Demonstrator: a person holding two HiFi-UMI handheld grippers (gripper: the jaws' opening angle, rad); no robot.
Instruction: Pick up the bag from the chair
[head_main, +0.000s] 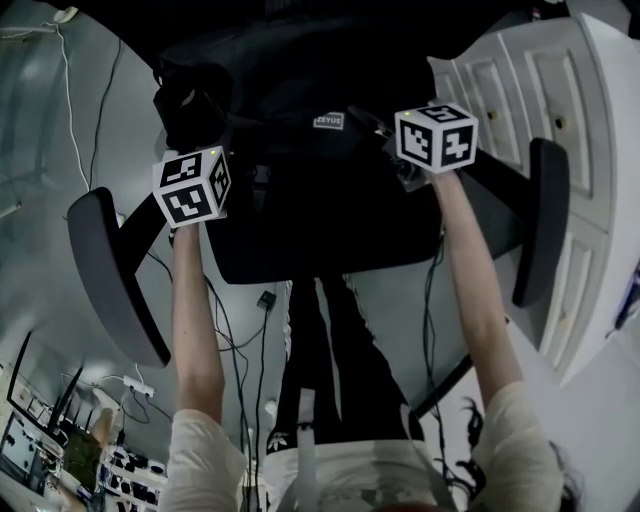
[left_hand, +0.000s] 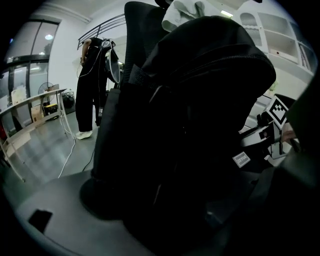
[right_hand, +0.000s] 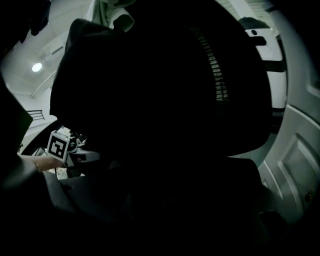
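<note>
The soft black fabric bag (head_main: 300, 190) is seen on the seat of the black office chair (head_main: 110, 275), set between the two curved armrests. It bulks large and rounded, and its cloth is so dark that little detail is given away. A small white rectangular label (head_main: 328, 120) is shown on its upper face. A ribbed strip (right_hand: 216, 70) is picked out along its domed top in the right gripper view.

The left tool (head_main: 192, 186) is held at the bag's left side and the right tool (head_main: 436, 137) at its right side. Each marker cube is lit bright against the black.

In the left gripper view nearly everything is filled by the bag (left_hand: 200, 115). The jaws are lost in the blackness, so how far that tool is open, and whether anything is gripped, cannot be told. The same is found in the right gripper view: the bag (right_hand: 165, 100) from edge to edge, the jaws swallowed in the dark.

A white panelled cabinet (head_main: 545, 90) is seen near the chair's right armrest. A pale cloth (left_hand: 184, 12) is draped at the top of the backrest.
</note>
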